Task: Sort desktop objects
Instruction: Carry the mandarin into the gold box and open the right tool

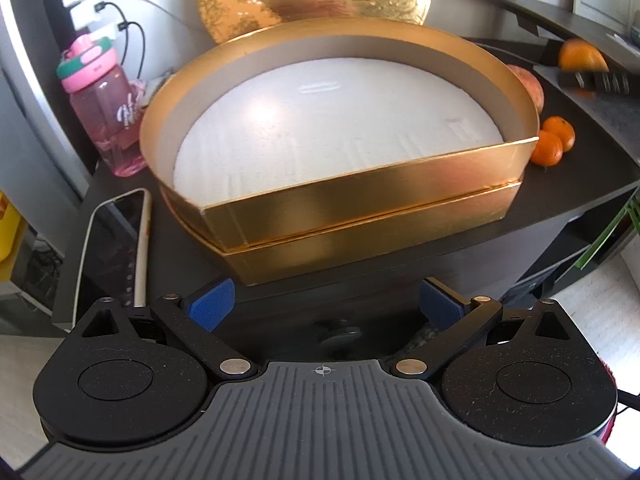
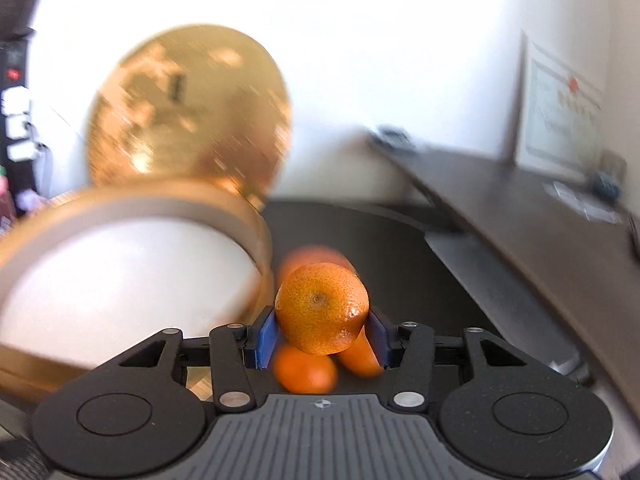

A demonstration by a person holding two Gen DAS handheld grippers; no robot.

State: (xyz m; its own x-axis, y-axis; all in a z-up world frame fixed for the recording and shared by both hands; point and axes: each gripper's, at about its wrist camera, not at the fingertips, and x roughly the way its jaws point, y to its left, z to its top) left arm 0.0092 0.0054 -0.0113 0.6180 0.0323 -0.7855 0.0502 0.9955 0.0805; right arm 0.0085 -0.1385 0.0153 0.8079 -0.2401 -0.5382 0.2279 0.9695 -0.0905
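Right now the right gripper [image 2: 322, 330] pinches a tangerine [image 2: 322, 307] between its blue pads [image 2: 266, 336], jaws pressed against the fruit's two sides, above the dark tabletop [image 2: 360, 240]. Blurred orange fruit [image 2: 306, 372] lies under it, toward 6 o'clock in the right wrist view. At 9 o'clock sits the gold box [image 2: 256, 240] with its white lining, and at 11 o'clock a gold lid [image 2: 188, 108] stands upright against the white wall. A raised dark shelf [image 2: 520, 216] runs from 1 toward 4 o'clock.

The left gripper [image 1: 326, 306] is spread wide and holds nothing, just short of the tabletop's front edge. Straight ahead at 12 o'clock is the gold box [image 1: 360, 200], half-round, open on top. Two small tangerines [image 1: 554, 140] lie touching each other at 2 o'clock, just beside the box. A phone [image 1: 116, 248] lies at 9 o'clock and a pink bottle [image 1: 102, 104] stands at 10 o'clock.
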